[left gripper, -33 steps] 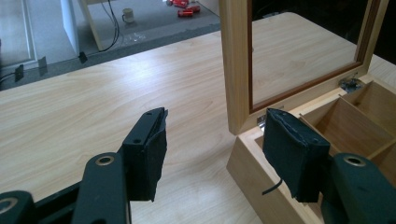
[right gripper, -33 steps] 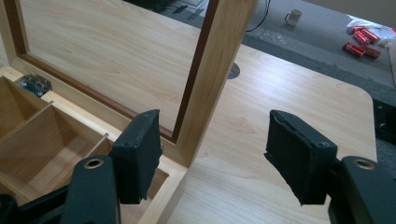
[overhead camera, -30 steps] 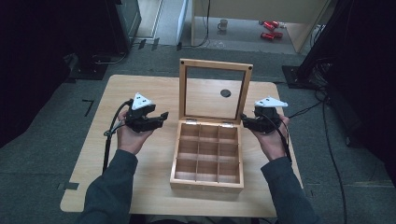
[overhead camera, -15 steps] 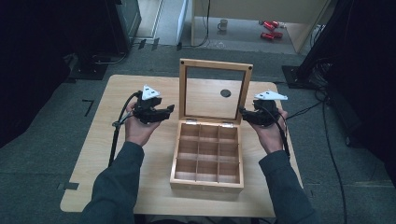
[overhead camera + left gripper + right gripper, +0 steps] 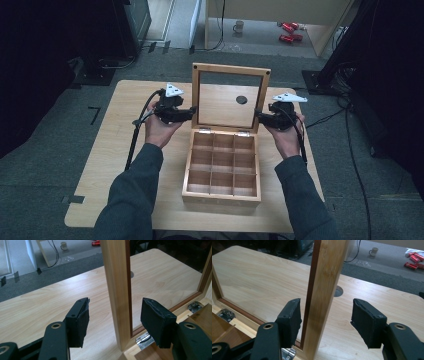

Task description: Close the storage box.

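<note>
Straddling the upright lid (image 5: 231,97) of the wooden box (image 5: 222,170) at mid-table, our left gripper (image 5: 113,320) gapes wide; our right gripper (image 5: 325,320), jaws just closing, pinches nothing. Glass hides little; hinges (image 5: 143,340) cropped.

High view: table (image 5: 125,150) lit evenly from above, pale wood bright, no hard glare. Surroundings fall off fast, left and right sides nearly black, floor (image 5: 50,170) grey and dim. Picture soft overall, low detail, kinda mushy on sleeves. Shadows weak, just faint dark inside box (image 5: 222,167) compartments. Left gripper view: sharper, wood grain clear, lid frame (image 5: 117,290) well lit, black pads (image 5: 155,320) show texture, small glint on hinge (image 5: 143,340). Right gripper view: similar brightness, lid post (image 5: 324,290) slightly blurred, far floor soft.
</note>
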`<action>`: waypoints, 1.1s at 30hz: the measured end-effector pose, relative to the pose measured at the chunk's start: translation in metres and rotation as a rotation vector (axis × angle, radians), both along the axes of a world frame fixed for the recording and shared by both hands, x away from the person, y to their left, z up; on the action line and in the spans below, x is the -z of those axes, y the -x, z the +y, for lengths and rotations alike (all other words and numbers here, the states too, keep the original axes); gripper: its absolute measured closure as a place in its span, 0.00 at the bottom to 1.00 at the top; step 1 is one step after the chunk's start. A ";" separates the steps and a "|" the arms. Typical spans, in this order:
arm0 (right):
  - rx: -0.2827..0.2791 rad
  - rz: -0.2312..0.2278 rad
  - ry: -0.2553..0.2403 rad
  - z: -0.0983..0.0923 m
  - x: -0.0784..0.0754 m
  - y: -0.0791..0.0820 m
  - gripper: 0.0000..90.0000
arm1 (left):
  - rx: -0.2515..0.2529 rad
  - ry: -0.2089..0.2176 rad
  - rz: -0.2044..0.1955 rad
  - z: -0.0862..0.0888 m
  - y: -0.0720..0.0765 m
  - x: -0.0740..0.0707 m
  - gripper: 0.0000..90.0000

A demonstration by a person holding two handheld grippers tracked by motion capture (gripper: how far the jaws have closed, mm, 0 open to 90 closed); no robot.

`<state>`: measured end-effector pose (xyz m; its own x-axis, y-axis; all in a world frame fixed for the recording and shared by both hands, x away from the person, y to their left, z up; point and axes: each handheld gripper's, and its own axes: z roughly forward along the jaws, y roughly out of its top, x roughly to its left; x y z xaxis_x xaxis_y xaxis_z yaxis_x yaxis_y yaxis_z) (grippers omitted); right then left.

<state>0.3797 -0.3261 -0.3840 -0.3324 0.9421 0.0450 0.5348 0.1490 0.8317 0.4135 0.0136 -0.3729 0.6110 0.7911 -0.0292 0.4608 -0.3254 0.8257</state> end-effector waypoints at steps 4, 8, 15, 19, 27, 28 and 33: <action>-0.008 -0.007 -0.003 0.004 -0.003 -0.005 0.46 | 0.002 -0.001 0.014 -0.007 -0.006 0.001 0.45; -0.015 -0.018 -0.002 0.006 -0.008 -0.010 0.47 | 0.018 0.000 0.019 -0.014 -0.009 0.000 0.45; -0.037 -0.018 -0.001 0.010 -0.011 -0.016 0.50 | 0.016 -0.003 0.032 -0.019 -0.016 0.001 0.48; -0.045 -0.026 0.003 0.013 -0.013 -0.017 0.51 | 0.026 0.004 0.034 -0.022 -0.017 0.000 0.51; -0.047 -0.034 -0.001 0.010 -0.014 -0.014 0.57 | 0.012 0.028 0.033 -0.025 -0.017 -0.001 0.53; -0.048 -0.037 0.002 0.010 -0.014 -0.013 0.57 | 0.011 0.025 0.029 -0.025 -0.017 -0.001 0.52; -0.042 -0.050 0.014 0.012 -0.016 -0.008 0.59 | 0.005 0.044 0.015 -0.023 -0.011 -0.001 0.54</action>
